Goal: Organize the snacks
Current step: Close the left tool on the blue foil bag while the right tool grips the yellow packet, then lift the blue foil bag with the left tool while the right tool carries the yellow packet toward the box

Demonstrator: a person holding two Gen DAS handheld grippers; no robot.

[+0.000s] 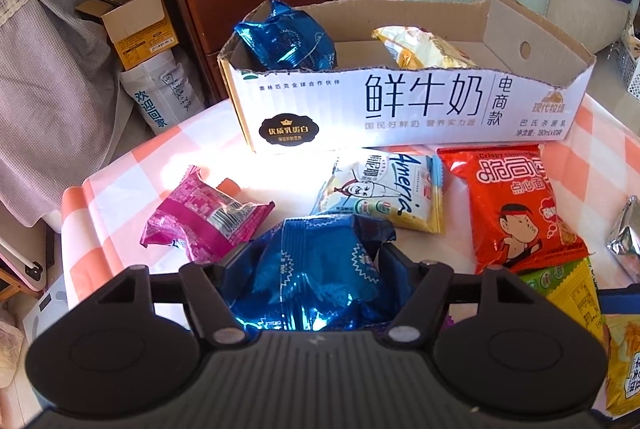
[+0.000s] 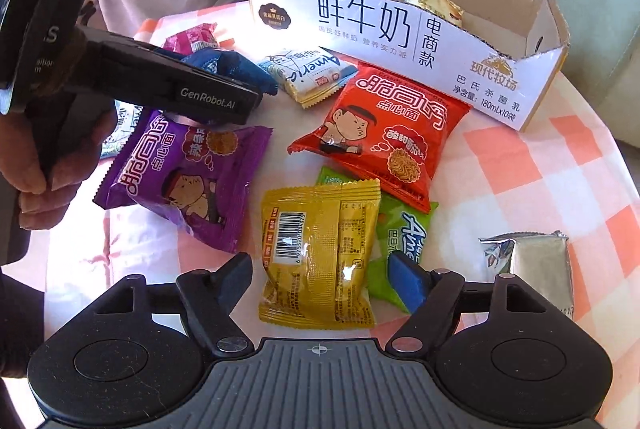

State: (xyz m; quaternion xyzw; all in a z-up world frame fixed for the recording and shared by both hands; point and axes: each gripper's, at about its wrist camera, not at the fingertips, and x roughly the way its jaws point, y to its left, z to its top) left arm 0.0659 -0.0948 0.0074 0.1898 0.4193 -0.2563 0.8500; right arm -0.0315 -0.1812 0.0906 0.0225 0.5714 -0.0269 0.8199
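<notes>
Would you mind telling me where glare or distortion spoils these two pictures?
Left wrist view: sunlight blows out the tablecloth below the milk carton box; the held blue packet glints. Right wrist view: fisheye curves the box, glare whitens the cloth by the yellow packet; the left gripper looks oversized.

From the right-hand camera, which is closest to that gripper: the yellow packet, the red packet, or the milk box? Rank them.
1. Yellow packet: nearest, lying between the right gripper's open fingers.
2. Red packet: farther, mid-table, slightly right.
3. Milk box: farthest, along the table's back edge.
</notes>
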